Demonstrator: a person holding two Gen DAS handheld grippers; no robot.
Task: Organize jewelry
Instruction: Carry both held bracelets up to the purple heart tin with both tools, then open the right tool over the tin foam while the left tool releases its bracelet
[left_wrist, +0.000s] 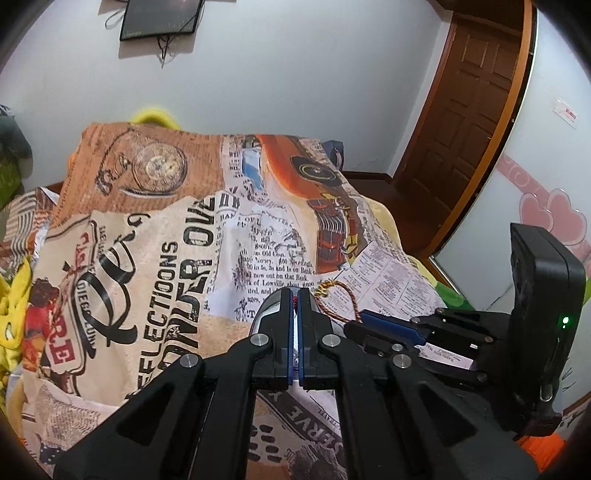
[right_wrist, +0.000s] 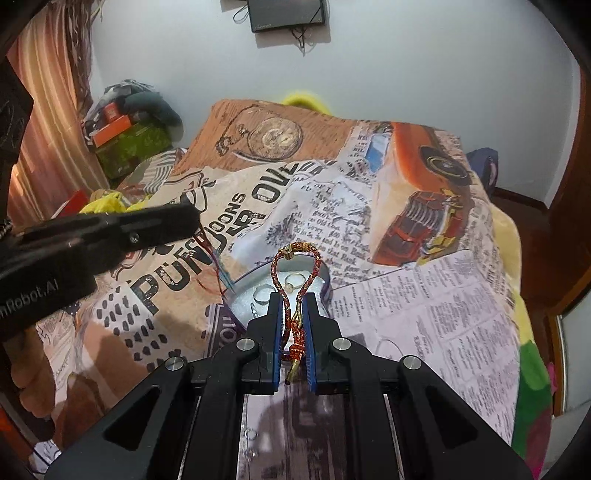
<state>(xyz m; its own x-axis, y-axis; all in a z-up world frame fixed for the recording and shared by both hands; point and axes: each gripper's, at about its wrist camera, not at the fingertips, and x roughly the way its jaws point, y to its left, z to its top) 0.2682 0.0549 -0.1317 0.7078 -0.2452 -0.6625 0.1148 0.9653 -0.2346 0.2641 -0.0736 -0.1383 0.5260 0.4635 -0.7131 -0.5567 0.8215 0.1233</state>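
Both grippers pinch jewelry: your right gripper clamps the braided bracelet, your left gripper a thin red thread, poised above the silver tray for dropping in.

Printed words on the blanket and gripper

"REFLECTIONS" and "OVE" are read on the printed blanket; "mRobot.AI" is seen on the left gripper.

Red-gold braided bracelet; newsprint-patterned tan blanket.
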